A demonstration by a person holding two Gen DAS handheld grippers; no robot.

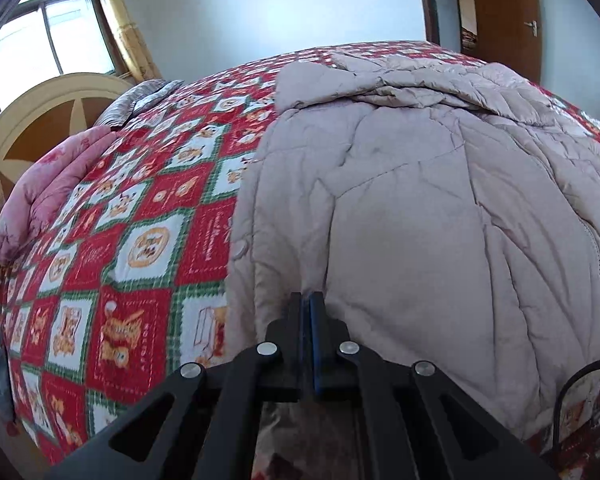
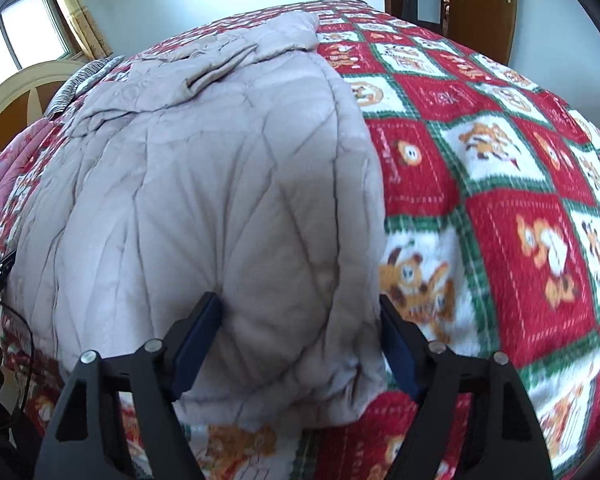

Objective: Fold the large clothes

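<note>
On the bed: padded coat spread flat
Left gripper: angled downward, pinching coat's hem
Right gripper: angled downward, jaws wide, straddling hem

1. The left gripper points forward and steeply down; its two black fingers lie pressed together, blue pads face to face with no gap. Whether cloth is nipped between the tips cannot be told.
2. The right gripper also tilts steeply down, its fingers splayed wide apart, blue pads facing inward.
3. No hand, sleeve or arm shows in either view.
</note>
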